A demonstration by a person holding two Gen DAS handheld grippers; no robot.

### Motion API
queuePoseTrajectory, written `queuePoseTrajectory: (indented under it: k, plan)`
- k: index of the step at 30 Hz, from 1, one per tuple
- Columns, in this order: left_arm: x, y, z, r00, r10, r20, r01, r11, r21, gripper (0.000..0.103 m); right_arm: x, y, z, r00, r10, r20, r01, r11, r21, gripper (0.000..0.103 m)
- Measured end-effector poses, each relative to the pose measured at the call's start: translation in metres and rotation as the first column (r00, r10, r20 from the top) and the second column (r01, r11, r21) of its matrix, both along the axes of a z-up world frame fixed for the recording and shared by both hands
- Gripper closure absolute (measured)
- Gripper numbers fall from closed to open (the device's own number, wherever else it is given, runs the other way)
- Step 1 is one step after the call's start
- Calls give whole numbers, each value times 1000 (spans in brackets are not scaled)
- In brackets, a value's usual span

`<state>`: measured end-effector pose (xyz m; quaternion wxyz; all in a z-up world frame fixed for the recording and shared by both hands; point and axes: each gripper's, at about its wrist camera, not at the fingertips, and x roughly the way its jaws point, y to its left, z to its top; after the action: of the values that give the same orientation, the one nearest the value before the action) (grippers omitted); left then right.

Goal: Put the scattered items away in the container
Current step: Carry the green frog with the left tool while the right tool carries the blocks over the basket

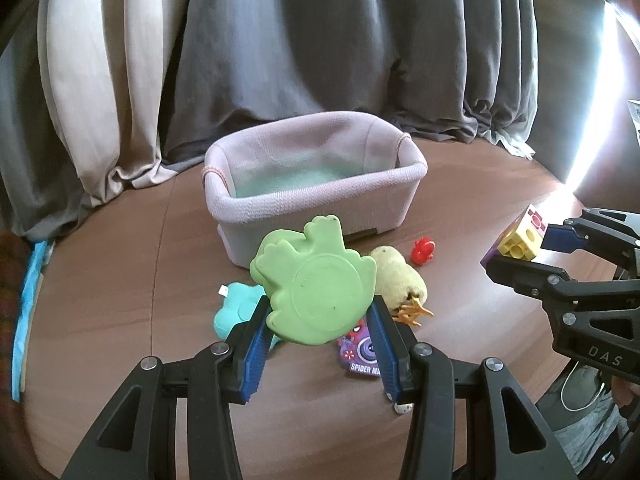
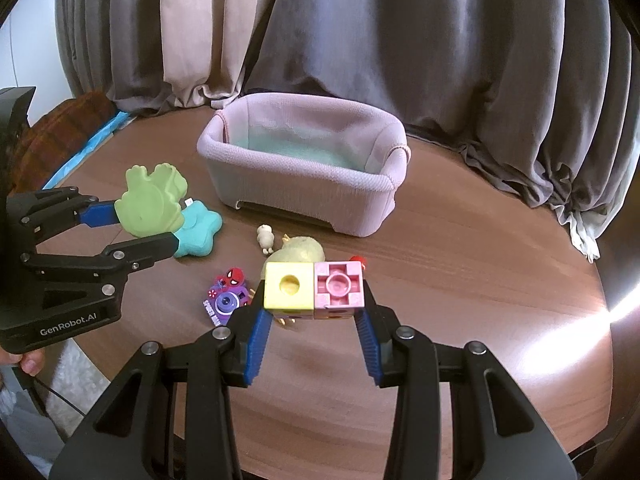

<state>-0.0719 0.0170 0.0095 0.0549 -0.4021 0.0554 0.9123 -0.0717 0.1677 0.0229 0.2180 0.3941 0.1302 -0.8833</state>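
Toys lie scattered on a round brown wooden table (image 2: 460, 280), and a pink fabric basket (image 1: 316, 200) with a pale green lining stands empty at the far side, ahead of both grippers and in front of grey and beige curtains (image 1: 304, 40). Left gripper (image 1: 318, 320): its blue ribbed pads are clamped on a green frog-shaped toy (image 1: 314, 284), which is held clear of the table surface with its flat round underside facing the wrist camera. Below and just left of this gripper, a teal star-shaped plush (image 2: 198, 232) rests on the table. Directly beneath the held frog lies a purple Spider-Man toy camera (image 2: 226, 300), and a small cream figurine (image 2: 265, 237) lies beyond it, towards the basket. Between the two grippers, a yellow plush chick (image 1: 398, 276) with orange feet lies on its side. A small red toy (image 1: 422, 250) sits just past the chick, near the basket's front wall. Right gripper (image 2: 314, 316): its blue pads are clamped on a block assembly (image 2: 314, 290), a yellow cube with a round hole joined to a pink studded cube, held above the table. The frog and the blocks are both outside the basket, on its near side. A finger (image 2: 32, 362) of the person shows under the left gripper body.
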Motion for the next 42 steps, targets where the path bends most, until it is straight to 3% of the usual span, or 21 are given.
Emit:
queuePoseTrajectory:
  k: [42]
  plan:
    - [-43,-5,47,997,-6,-72,5,1000,-10,60,-46,-18,42,997,29,-75,-27,999,31,66]
